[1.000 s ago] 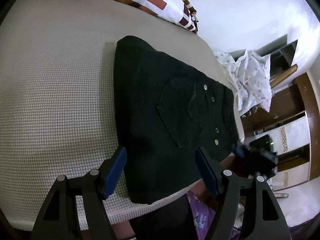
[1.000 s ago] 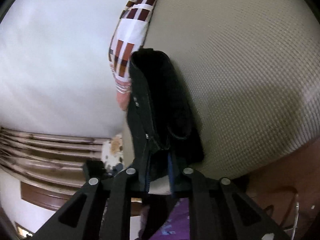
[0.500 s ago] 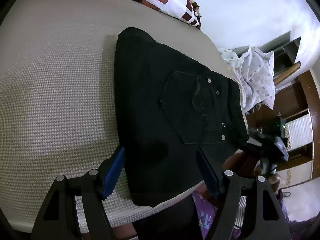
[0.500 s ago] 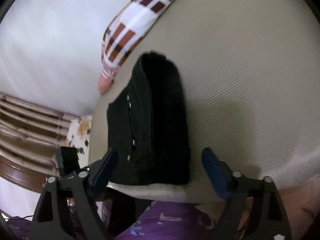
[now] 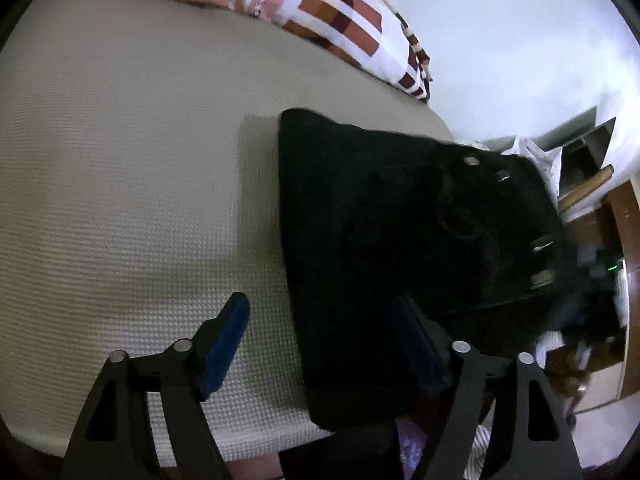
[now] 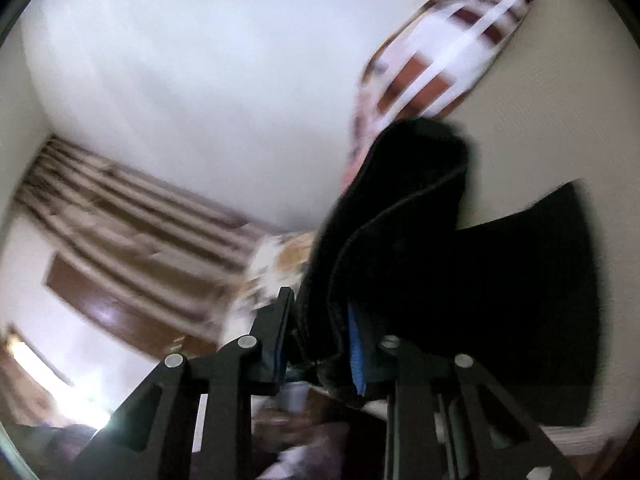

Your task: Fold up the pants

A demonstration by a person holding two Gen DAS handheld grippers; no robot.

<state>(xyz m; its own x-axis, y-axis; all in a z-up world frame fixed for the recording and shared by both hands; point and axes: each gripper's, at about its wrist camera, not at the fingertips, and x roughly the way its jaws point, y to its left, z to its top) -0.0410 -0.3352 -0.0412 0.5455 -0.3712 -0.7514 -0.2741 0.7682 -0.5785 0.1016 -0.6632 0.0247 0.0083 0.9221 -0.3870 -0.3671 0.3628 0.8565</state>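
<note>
The black pants [image 5: 400, 248] lie folded on the beige bed cover [image 5: 120, 168], back pocket and metal studs facing up. My left gripper [image 5: 320, 344] is open; its jaws hover over the pants' near left corner without gripping. In the right wrist view, my right gripper [image 6: 318, 340] is shut on the waist edge of the pants [image 6: 420, 240] and lifts that side off the bed, so the top layer rises and curls.
A pink, white and brown checked pillow [image 5: 320, 12] lies at the head of the bed by the white wall. A spotted white cloth [image 5: 536, 156] and brown wooden furniture [image 5: 624, 216] stand beyond the bed's right edge. A striped curtain [image 6: 132, 216] shows in the right view.
My right gripper was open half a second ago; now it has shut on the pants' waist edge and raised it. My left gripper has moved slightly left and stays open.
</note>
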